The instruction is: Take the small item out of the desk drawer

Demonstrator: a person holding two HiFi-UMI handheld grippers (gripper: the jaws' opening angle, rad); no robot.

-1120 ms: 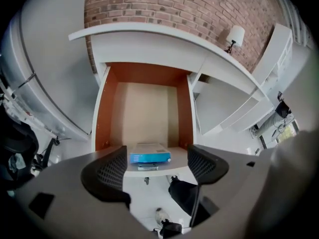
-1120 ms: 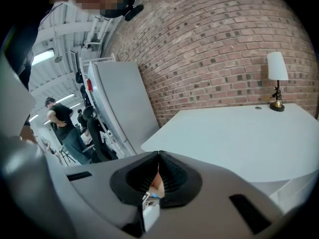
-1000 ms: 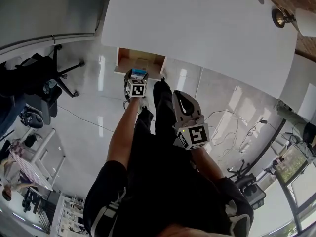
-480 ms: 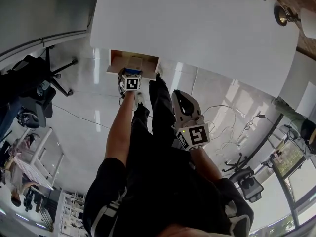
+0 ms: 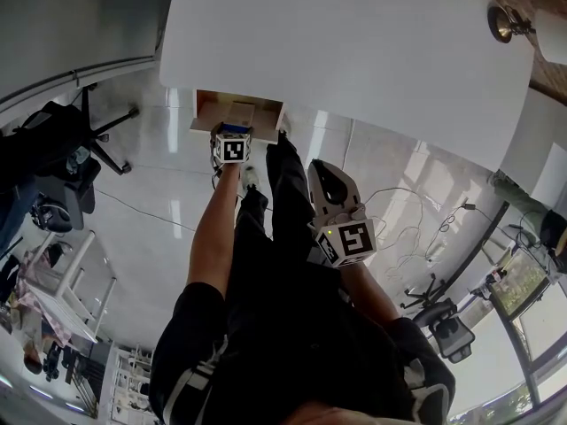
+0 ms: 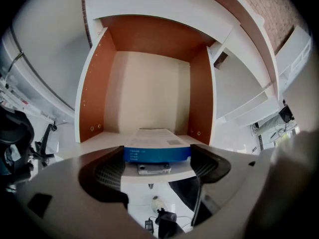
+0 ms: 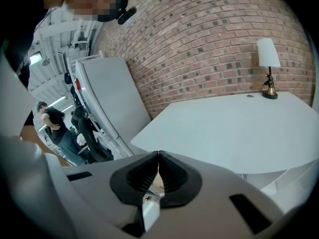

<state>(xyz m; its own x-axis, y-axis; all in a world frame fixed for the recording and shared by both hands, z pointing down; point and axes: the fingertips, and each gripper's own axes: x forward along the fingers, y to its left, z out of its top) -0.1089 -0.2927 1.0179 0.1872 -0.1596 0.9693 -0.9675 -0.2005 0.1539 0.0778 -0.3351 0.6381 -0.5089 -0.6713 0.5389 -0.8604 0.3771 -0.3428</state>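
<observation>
The desk drawer (image 5: 208,106) stands pulled out under the white desk top (image 5: 354,42). In the left gripper view its brown side walls (image 6: 94,93) and pale bottom show. A flat blue-and-white box (image 6: 157,146) lies at the drawer's front edge, above a small silver handle (image 6: 153,169). My left gripper (image 6: 157,158) is at the drawer front with its jaws wide open, one on each side of the box's ends. The same gripper (image 5: 232,133) shows its marker cube in the head view. My right gripper (image 7: 158,158) is shut with nothing in it and hangs back at hip height (image 5: 317,168).
A lamp (image 5: 505,27) stands on the desk's far right corner, against a brick wall (image 7: 209,39). An office chair (image 5: 84,135) is on the left and cables (image 5: 403,224) lie on the tiled floor. A person (image 7: 52,121) stands far off among other chairs.
The head view has shifted a little, so the drawer sits further left in it. My left gripper has closed in slightly on the drawer front. The right gripper has not moved.
</observation>
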